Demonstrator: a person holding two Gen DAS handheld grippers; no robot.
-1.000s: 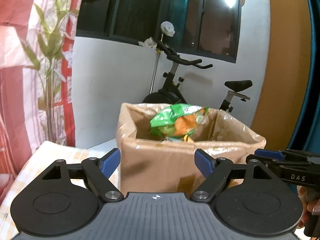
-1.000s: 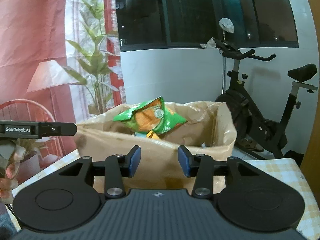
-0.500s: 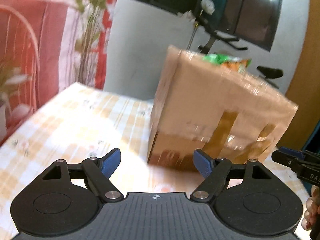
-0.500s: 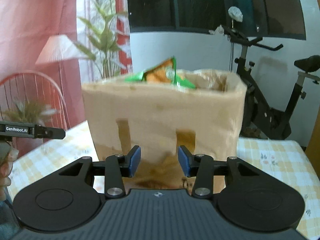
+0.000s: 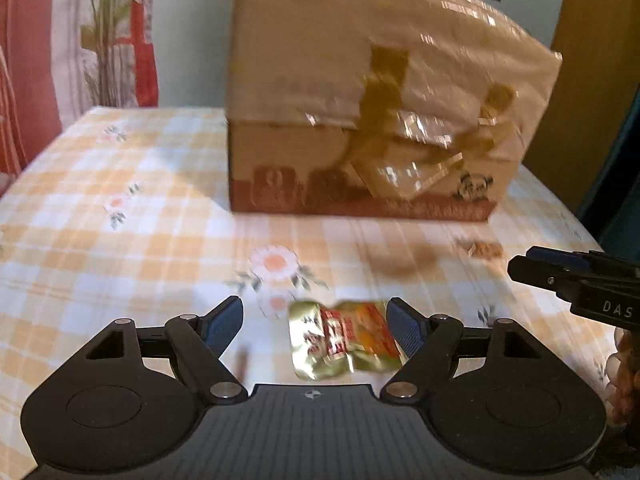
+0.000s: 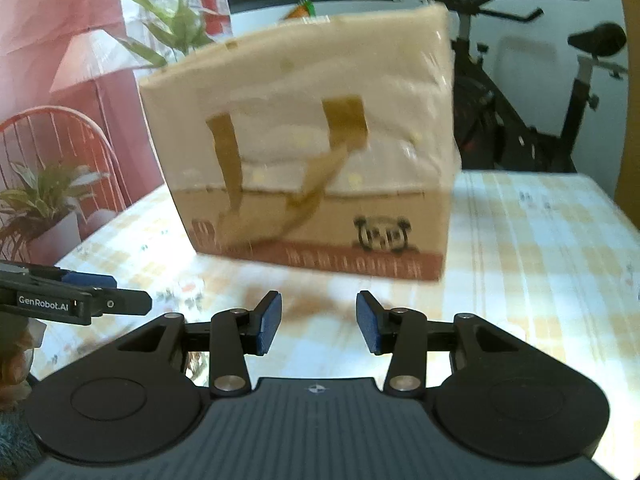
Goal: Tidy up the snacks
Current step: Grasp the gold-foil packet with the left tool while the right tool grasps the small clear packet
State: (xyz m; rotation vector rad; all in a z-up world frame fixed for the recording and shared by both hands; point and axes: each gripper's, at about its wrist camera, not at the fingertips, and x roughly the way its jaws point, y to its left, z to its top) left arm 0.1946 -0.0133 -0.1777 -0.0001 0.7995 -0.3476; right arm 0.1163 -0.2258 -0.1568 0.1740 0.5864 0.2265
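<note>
Nearest to the left gripper, and lying flat on the checked worktop, is a small gold foil snack packet with red and orange print; it sits between the blue fingers but toward the right-hand one, whose pad looks close to or just against the packet's edge, though blur makes contact hard to judge. The left gripper's fingers stand spread wide and grasp nothing. The packet looks light, thin and crinkly, probably slick on its foil skin, and soft enough to crumple and slide out of a pinch; its contents may crush if squeezed hard. A sensible hold would be across its short width near the middle, fingers coming down on either side so the pads meet the puffed body and not just a sealed edge, with the gripper shifted to centre it first. Just beyond the packet, the right gripper hovers over bare cloth with its fingers part-way apart and nothing between them; its tip shows at the right edge of the left wrist view. A small brownish scrap lies farther on from the packet, too blurred to identify. Beyond that, well behind the packet, stands the tall taped cardboard box, with a sliver of a green and orange bag peeking over its top rim, presumably where the packet belongs. Past the box are a potted plant and an exercise bike.
</note>
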